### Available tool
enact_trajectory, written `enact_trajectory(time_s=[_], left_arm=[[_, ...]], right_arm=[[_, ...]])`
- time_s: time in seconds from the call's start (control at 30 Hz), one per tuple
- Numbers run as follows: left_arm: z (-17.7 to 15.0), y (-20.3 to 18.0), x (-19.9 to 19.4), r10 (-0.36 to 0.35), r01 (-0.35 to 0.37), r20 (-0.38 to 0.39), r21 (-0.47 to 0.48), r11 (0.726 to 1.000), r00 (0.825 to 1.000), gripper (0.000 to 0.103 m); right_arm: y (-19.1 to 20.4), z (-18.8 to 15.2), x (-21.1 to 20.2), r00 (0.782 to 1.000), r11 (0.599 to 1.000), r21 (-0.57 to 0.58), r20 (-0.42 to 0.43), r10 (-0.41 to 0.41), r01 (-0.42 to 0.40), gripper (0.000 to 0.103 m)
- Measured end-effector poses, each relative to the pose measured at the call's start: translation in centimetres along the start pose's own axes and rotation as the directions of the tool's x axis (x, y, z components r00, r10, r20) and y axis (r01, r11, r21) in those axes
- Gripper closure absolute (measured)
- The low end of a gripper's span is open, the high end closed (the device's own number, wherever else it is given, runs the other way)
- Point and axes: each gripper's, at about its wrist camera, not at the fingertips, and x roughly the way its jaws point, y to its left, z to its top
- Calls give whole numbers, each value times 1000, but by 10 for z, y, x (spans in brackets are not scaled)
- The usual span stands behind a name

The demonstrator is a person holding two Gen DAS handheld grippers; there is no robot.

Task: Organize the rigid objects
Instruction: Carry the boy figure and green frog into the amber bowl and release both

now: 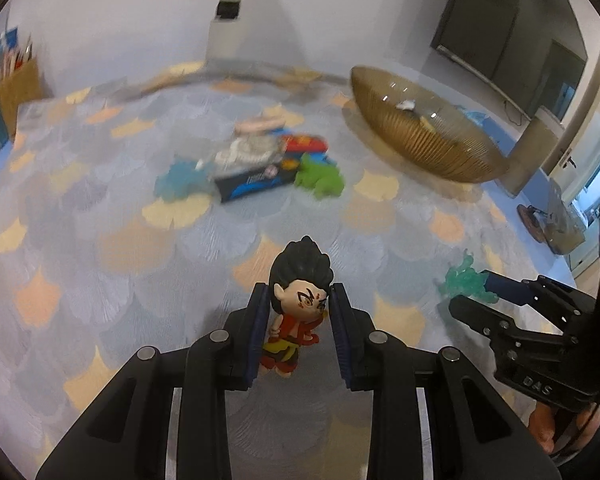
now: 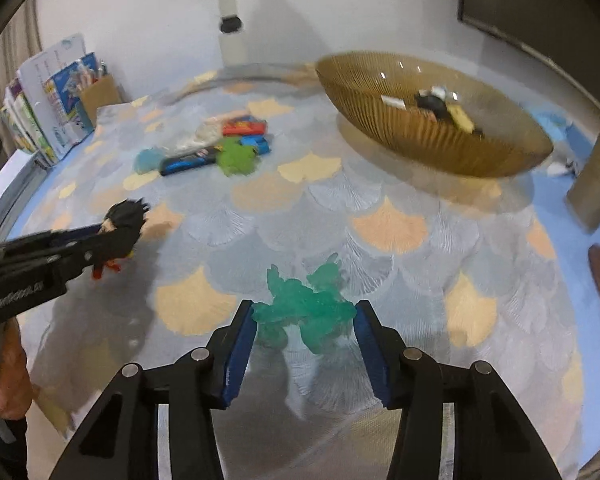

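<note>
Your left gripper (image 1: 298,312) jaws clamp the black-haired figurine (image 1: 300,300) by its head, lifted clear for carrying; your right gripper (image 2: 305,334) jaws hold the teal figure (image 2: 306,312) half-open, the amber bowl (image 2: 380,128) at one o'clock awaiting both.

The left gripper (image 1: 298,300) reaches up from the bottom centre of its own view, pointing steeply downward, its blue pads (image 1: 258,328) pressed against either side of a small black-haired figurine (image 1: 298,304). In the right wrist view it enters from the left edge, with a bare hand (image 2: 10,384) gripping its handle at lower left. The right gripper (image 2: 305,316) rises from the bottom centre of its view, jaws partly apart, clamped on a translucent green toy (image 2: 306,308). In the left view it comes in from the right edge, fingers (image 1: 544,424) wrapped around its handle.
</note>
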Motion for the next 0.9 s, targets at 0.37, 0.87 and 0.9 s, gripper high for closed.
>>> enact_trajectory(time_s=[0.37, 0.87, 0.9], left_arm=[[124, -84, -67, -123, 78, 241, 189, 979, 963, 76], [155, -149, 69, -193, 191, -16, 245, 951, 981, 73], [156, -150, 70, -194, 193, -18, 248, 949, 981, 68]], right_arm=[[-78, 101, -150, 910, 986, 158, 400, -108, 47, 54], [-148, 129, -48, 986, 954, 288, 122, -116, 77, 53], [-152, 130, -43, 990, 953, 296, 104, -90, 56, 52]])
